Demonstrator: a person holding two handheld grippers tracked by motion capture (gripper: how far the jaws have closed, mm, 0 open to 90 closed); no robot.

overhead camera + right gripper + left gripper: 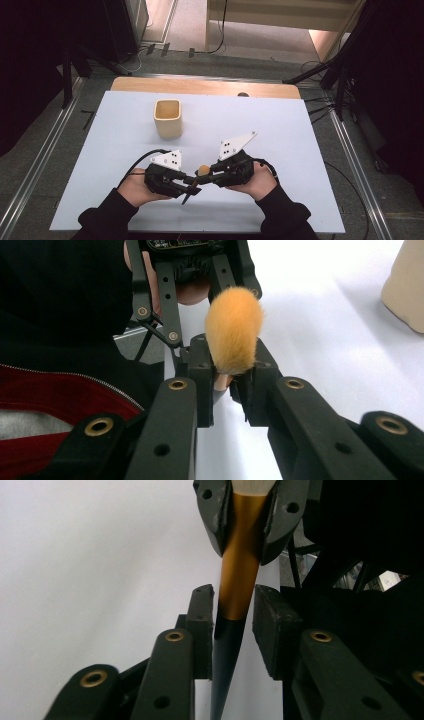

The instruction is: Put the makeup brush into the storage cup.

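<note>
A makeup brush with an orange tuft (234,330), a gold ferrule (239,575) and a black handle (225,665) is held between the two grippers above the near middle of the table. My right gripper (227,360) is shut on the brush just below the tuft. My left gripper (232,610) has its jaws on either side of the handle, with a thin gap at each pad. In the high view the left gripper (192,187) and right gripper (202,176) meet tip to tip, the tuft (203,170) between them.
A cream, squarish cup (167,118) stands upright and empty farther back on the white sheet (280,130) that covers the table; the cup (407,285) also sits beyond the right jaw. Dark stands and cables ring the table.
</note>
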